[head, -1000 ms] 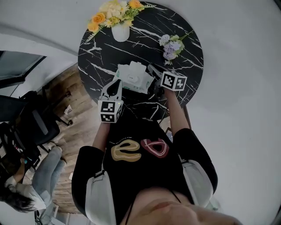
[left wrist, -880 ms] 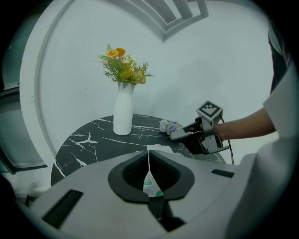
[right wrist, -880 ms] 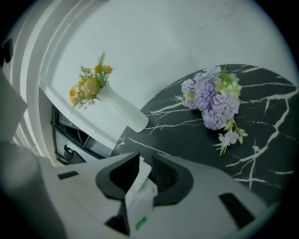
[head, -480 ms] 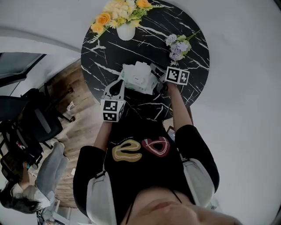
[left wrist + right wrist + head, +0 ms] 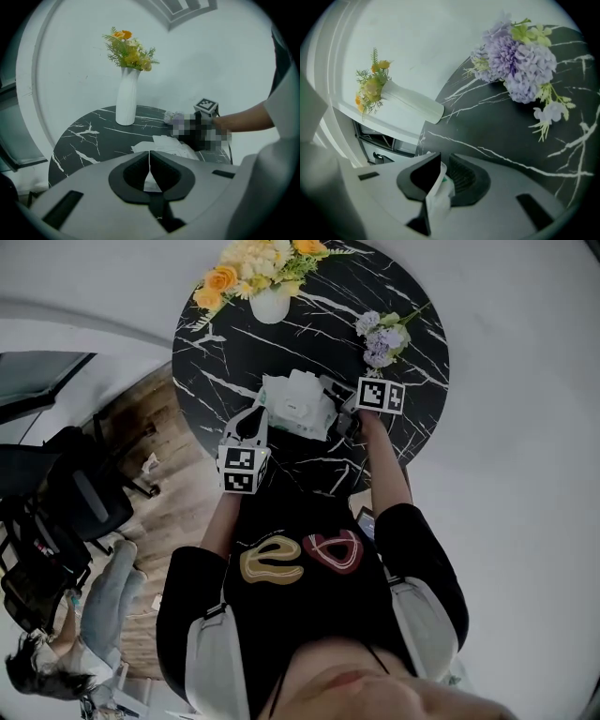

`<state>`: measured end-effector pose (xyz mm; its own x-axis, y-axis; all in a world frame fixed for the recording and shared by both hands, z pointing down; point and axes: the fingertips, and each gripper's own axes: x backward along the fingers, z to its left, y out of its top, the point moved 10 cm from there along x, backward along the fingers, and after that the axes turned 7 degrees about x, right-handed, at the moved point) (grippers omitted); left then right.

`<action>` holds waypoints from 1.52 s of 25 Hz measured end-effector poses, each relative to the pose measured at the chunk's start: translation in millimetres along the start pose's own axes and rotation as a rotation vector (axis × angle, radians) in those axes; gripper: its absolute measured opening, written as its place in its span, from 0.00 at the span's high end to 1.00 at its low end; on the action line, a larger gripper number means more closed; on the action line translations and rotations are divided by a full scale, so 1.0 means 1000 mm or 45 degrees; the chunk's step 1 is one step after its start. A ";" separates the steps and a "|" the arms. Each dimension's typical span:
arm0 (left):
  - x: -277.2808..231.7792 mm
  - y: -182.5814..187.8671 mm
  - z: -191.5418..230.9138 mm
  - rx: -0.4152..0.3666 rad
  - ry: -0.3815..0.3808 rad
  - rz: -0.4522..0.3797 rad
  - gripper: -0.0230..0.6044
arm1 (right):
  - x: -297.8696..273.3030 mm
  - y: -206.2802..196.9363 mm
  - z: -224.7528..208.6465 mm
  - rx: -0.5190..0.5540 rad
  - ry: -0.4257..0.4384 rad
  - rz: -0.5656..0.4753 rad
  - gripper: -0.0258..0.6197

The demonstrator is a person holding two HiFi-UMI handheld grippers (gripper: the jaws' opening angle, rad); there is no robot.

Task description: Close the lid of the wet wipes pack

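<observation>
The white wet wipes pack (image 5: 298, 404) lies near the front of the round black marble table (image 5: 225, 343). My left gripper (image 5: 255, 416) sits at the pack's left front corner. In the left gripper view its jaws (image 5: 149, 157) are shut tip to tip with nothing between them, and the pack (image 5: 168, 146) lies just beyond. My right gripper (image 5: 339, 401) is at the pack's right edge. In the right gripper view its jaws (image 5: 444, 164) are closing on a white fold of the pack (image 5: 439, 197) with a green bit. The lid cannot be made out.
A white vase of yellow and orange flowers (image 5: 269, 304) stands at the table's far edge. A purple flower sprig (image 5: 380, 337) lies at the back right, close beyond the right gripper. A dark chair (image 5: 75, 493) and a seated person (image 5: 84, 615) are to the left, off the table.
Both grippers have sunk closer to the pack. The right gripper has rolled and settled on the pack's right edge; the left one stays at the left front corner.
</observation>
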<state>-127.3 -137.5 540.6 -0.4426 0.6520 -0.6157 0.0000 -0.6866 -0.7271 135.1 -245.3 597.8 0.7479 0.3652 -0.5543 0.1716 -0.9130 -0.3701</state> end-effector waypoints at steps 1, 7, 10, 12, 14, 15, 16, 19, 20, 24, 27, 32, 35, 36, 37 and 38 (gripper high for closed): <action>-0.001 -0.001 0.001 0.011 -0.003 0.004 0.93 | 0.000 0.001 0.001 0.003 0.009 0.004 0.86; -0.001 -0.005 0.001 0.028 -0.013 0.018 0.93 | 0.003 0.001 0.007 0.057 0.026 -0.007 0.91; 0.000 -0.007 0.001 0.032 -0.015 0.017 0.93 | 0.006 0.003 0.010 0.078 0.039 -0.016 0.91; 0.001 -0.008 0.000 0.035 -0.016 0.017 0.93 | 0.009 0.004 0.013 0.084 0.052 -0.030 0.91; 0.001 -0.009 -0.001 0.042 -0.018 0.019 0.93 | 0.012 0.004 0.016 0.092 0.063 -0.045 0.91; 0.001 -0.009 -0.001 0.046 -0.019 0.020 0.93 | 0.013 0.003 0.017 0.098 0.068 -0.051 0.91; 0.000 -0.010 -0.002 0.049 -0.021 0.020 0.93 | 0.014 0.003 0.018 0.103 0.074 -0.058 0.91; 0.000 -0.010 -0.003 0.054 -0.024 0.018 0.93 | 0.017 0.004 0.025 0.123 0.104 -0.075 0.91; 0.000 -0.010 -0.003 0.054 -0.023 0.018 0.93 | 0.018 0.003 0.028 0.136 0.117 -0.078 0.91; -0.001 -0.011 -0.005 0.063 -0.024 0.013 0.93 | 0.023 0.000 0.037 0.236 0.127 -0.076 0.91; -0.003 -0.010 -0.005 0.077 -0.031 0.006 0.93 | 0.027 -0.001 0.042 0.284 0.124 -0.085 0.91; -0.008 -0.011 -0.004 0.093 -0.027 0.010 0.93 | 0.030 -0.006 0.053 0.332 0.143 -0.106 0.91; -0.010 -0.013 -0.002 0.093 -0.027 0.025 0.93 | 0.031 -0.011 0.061 0.394 0.144 -0.101 0.91; -0.010 -0.013 -0.002 0.094 -0.027 0.029 0.93 | 0.032 -0.013 0.063 0.407 0.146 -0.098 0.91; -0.011 -0.013 -0.002 0.096 -0.027 0.032 0.93 | 0.032 -0.014 0.065 0.418 0.147 -0.095 0.91; -0.011 -0.014 -0.002 0.099 -0.026 0.035 0.93 | 0.033 -0.015 0.067 0.429 0.145 -0.094 0.91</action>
<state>-120.3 -134.5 556.8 -0.4618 0.6265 -0.6279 -0.0573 -0.7275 -0.6837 114.1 -207.6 535.5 0.8112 0.3878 -0.4377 0.0209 -0.7672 -0.6411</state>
